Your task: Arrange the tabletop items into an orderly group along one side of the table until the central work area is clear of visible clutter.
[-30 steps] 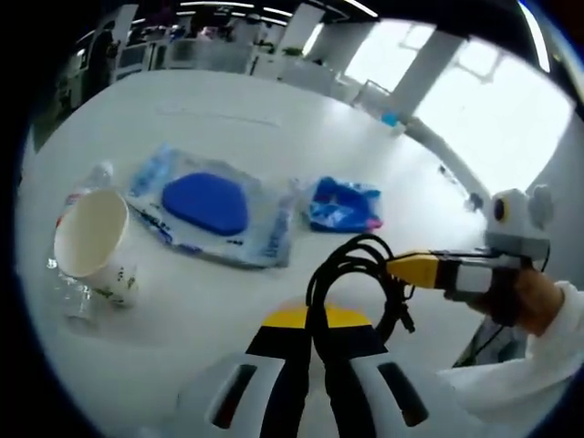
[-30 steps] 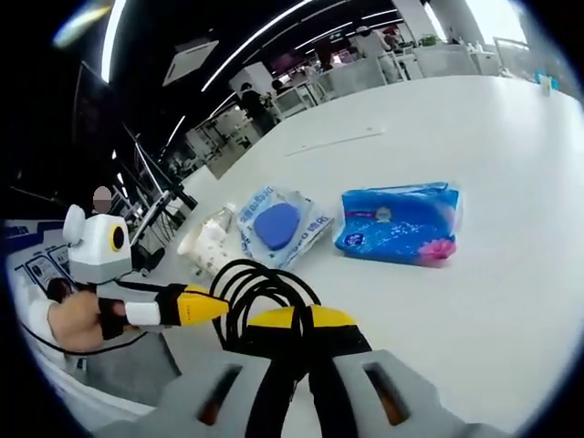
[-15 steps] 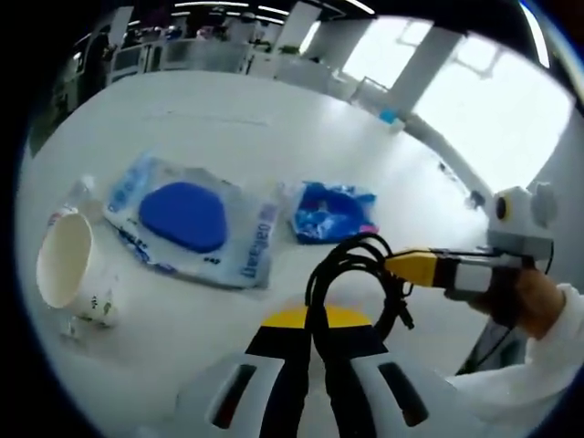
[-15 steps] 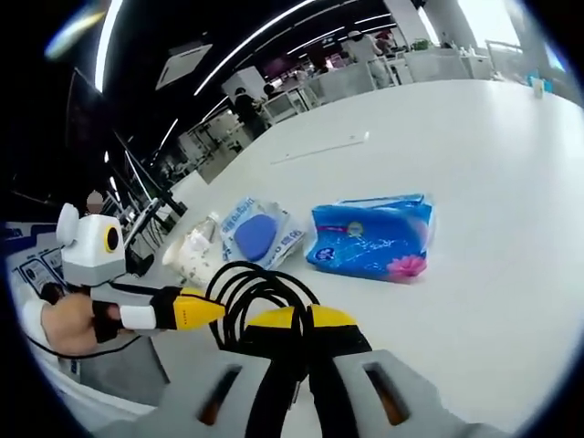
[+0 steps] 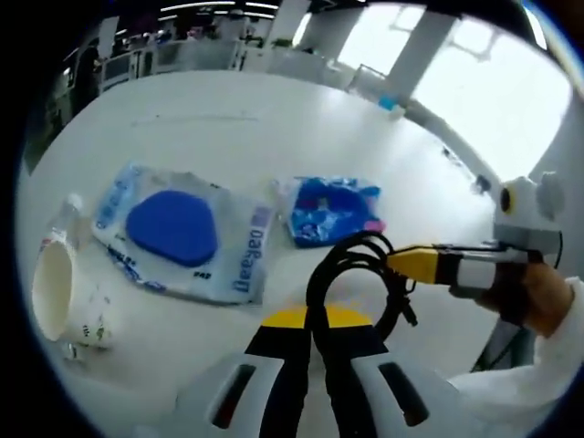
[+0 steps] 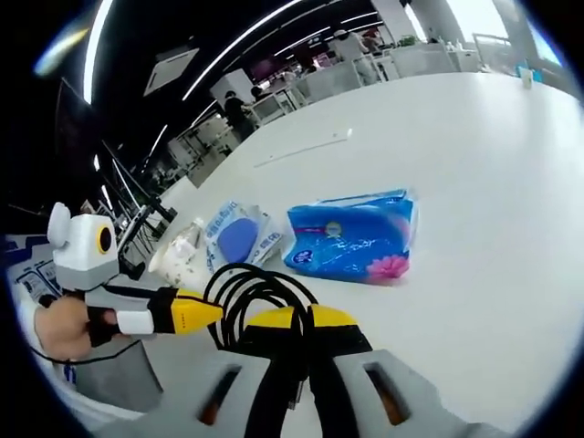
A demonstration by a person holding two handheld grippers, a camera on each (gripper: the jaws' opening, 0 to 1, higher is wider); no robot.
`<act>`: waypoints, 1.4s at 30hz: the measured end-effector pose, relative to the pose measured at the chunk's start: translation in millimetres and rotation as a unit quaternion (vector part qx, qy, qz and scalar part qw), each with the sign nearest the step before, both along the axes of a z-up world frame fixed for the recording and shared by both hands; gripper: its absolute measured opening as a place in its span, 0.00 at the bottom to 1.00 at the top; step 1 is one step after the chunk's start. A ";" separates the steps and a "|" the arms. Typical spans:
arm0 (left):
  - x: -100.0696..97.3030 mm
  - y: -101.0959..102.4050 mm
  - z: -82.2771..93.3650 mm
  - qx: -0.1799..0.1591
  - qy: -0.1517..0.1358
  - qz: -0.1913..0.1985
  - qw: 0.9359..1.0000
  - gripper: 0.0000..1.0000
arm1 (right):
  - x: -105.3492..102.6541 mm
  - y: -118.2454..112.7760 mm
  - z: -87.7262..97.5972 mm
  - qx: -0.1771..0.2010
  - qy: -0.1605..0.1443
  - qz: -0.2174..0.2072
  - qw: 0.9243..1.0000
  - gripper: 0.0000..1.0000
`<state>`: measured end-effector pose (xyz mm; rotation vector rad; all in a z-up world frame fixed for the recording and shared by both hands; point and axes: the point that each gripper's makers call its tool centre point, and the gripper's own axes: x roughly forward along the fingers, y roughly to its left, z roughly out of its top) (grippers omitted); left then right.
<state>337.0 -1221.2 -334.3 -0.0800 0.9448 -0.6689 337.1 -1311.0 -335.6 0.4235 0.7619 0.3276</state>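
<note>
**Cable coil carried closer to the grouped items**

Since the earlier frame the wet-wipes pack, tissue pack and cup sit nearer in both views; the cable hasn't shifted in my jaws.

Black cable coil (image 5: 351,274): both my left gripper (image 5: 315,360) and right gripper (image 6: 301,351) are clamped tight on it, above the table (image 6: 474,182).

Wet-wipes pack (image 5: 178,233), blue tissue pack (image 6: 351,239) and paper cup (image 5: 59,292) lie side by side. Cable not yet set down; grouping otherwise mostly done, I judge.
</note>
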 end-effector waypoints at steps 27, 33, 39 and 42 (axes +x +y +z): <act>-5.3 -5.6 -33.2 0.067 -0.006 -0.018 0.998 0.02 | -0.6 -4.0 -30.7 -0.058 0.000 0.029 0.998 0.01; -3.7 -6.9 -33.3 0.068 -0.010 -0.024 0.997 0.02 | -0.8 -7.0 -32.3 -0.057 0.002 0.026 0.998 0.01; -3.5 -7.7 -33.9 0.069 -0.013 -0.021 0.997 0.02 | -1.7 -9.4 -35.8 -0.069 0.004 0.031 0.997 0.01; -3.5 -8.6 -33.4 0.068 -0.013 -0.021 0.997 0.02 | -0.5 -11.5 -36.4 -0.074 0.000 0.033 0.997 0.01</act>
